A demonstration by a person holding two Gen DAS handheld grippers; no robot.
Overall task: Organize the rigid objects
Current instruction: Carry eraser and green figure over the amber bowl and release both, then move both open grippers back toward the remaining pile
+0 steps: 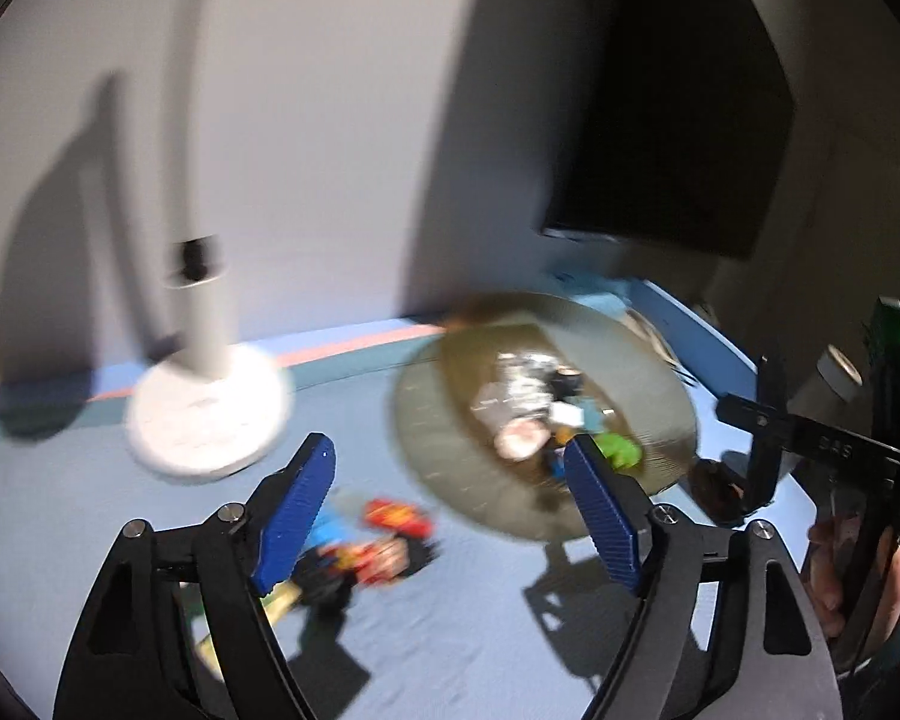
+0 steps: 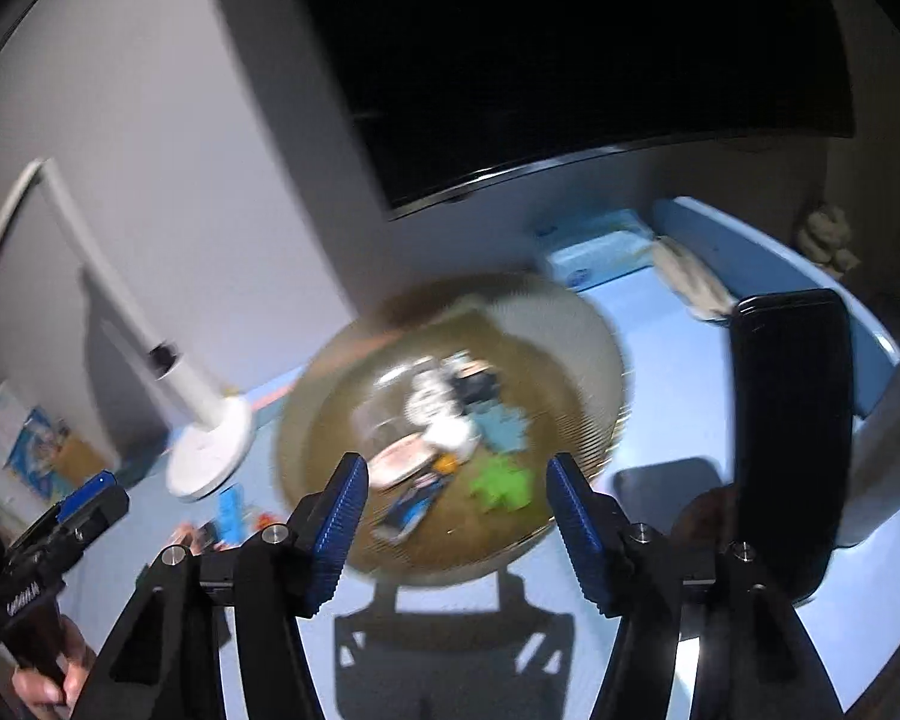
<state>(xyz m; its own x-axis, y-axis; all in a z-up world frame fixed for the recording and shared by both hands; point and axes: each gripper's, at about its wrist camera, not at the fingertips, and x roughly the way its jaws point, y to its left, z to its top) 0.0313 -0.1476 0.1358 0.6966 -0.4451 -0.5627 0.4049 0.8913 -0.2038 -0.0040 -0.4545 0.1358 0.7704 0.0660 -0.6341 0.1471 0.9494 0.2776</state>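
A round olive-brown glass bowl sits on the blue table and holds several small toys, among them a green piece and a blue piece. My left gripper is open and empty, above the table left of the bowl. Loose toys, one red, lie on the table between its fingers. My right gripper is open and empty, just in front of the bowl's near rim. Both views are motion-blurred.
A white desk lamp with a round base stands left of the bowl. A dark monitor hangs behind. A black phone stands upright at right. A blue box lies at the back.
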